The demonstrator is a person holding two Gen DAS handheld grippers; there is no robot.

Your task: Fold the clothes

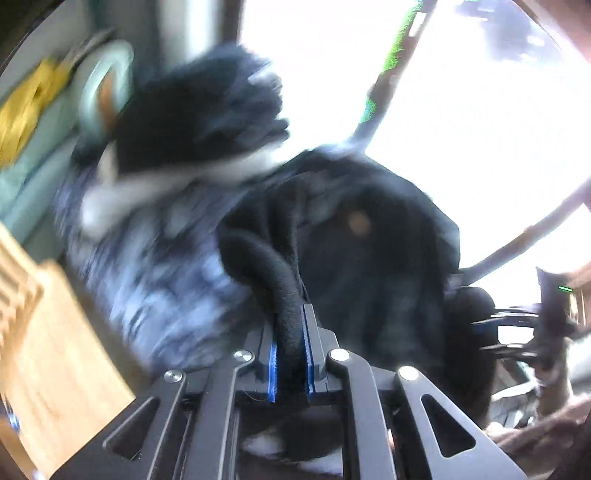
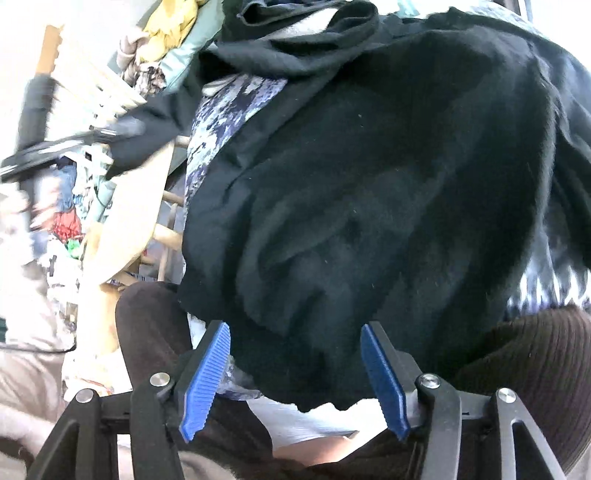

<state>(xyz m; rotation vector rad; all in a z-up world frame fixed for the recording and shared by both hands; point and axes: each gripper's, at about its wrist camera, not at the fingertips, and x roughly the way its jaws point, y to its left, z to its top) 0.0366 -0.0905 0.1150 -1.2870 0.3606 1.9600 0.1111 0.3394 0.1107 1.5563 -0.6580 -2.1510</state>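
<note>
My left gripper [image 1: 291, 325] is shut on a fold of a black fleece garment [image 1: 369, 236], which hangs bunched and lifted in front of it. The same black garment [image 2: 369, 184] fills the right wrist view. My right gripper [image 2: 295, 332] is open, its blue ribbed pads [image 2: 205, 380] spread on either side of the garment's lower edge without closing on it. A blue and white patterned garment [image 1: 155, 266] lies beside the black one and shows behind it in the right wrist view [image 2: 229, 110]. The left view is blurred by motion.
A wooden rack [image 2: 122, 206] stands at left with a heap of mixed clothes [image 2: 166, 33], yellow and pale green among them. A bright window [image 1: 461, 110] is behind. A brown ribbed cloth [image 2: 535, 369] lies at lower right. The other gripper [image 1: 517, 332] shows at right.
</note>
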